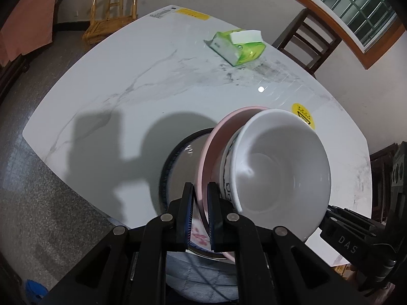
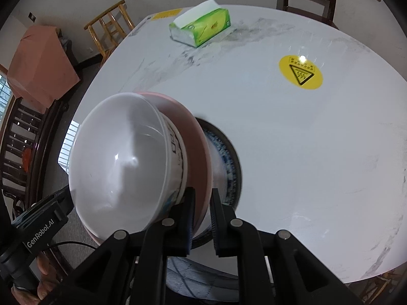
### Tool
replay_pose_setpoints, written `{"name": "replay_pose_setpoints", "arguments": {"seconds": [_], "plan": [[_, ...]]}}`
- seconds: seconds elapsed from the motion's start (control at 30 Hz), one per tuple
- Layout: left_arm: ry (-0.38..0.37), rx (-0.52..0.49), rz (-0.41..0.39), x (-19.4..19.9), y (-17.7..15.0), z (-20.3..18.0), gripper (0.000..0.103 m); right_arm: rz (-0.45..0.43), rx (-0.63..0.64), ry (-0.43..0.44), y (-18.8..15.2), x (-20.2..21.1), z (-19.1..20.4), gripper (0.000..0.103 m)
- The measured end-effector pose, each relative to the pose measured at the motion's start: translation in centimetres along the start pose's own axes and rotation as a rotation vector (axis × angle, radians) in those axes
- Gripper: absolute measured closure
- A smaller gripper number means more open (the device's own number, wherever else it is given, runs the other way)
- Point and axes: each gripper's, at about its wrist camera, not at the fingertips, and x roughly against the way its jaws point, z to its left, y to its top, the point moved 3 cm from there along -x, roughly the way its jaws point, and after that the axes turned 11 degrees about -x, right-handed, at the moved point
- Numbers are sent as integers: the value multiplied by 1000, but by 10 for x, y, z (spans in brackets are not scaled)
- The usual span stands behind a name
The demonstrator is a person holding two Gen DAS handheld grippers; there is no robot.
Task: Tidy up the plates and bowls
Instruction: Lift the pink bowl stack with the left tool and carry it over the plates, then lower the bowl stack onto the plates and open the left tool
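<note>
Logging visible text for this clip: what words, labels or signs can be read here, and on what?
"DAS": on the right claw's body.
"GenRobot.AI": on the left claw's body.
Warning triangle with wavy lines: on the round yellow sticker on the table; its small print is unreadable.
Tissue pack: print blurred.
Yellow label at the far table edge: unreadable.
Bowl side markings: not legible.

The left gripper is matte black plastic: two flat fingers lined with ribbed dark blue pads, hinged on angular linkage arms with round silver pivot pins. The right gripper is built the same, with black fingers, blue-edged pads and four silver pins. At 4 o'clock in the left view its body reads "DAS"; at 8 o'clock in the right view the other body reads "GenRobot.AI", with a thin black cable and bare skin of the hand beneath.
</note>
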Motion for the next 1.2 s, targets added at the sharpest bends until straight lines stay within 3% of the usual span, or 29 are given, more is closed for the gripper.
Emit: {"name": "replay_pose_setpoints", "arguments": {"seconds": [0.53,0.8,0.87,0.97,1.0,1.07,1.2], "plan": [[-23,10,17,-21,-2,17,97,15,-17,-31,-5,-22,7,90],[13,-29,-30,-22,-1,15,97,-12,0,-48,-3,-21,10,88],[39,-47,-49,-21,-1,15,94,-25,7,-51,-4,-21,11,87],[78,-52,-72,-21,-1,20,73,-51,20,-55,-4,-20,10,86],[83,-43,-75,-21,-1,24,62,-59,18,-64,-4,-19,8,84],[83,-31,-95,-18,-3,31,53,-77,9,-73,-3,-18,3,68],[75,-26,-124,-12,-7,37,33,-87,-27,-46,-2,-18,-10,57]]}}
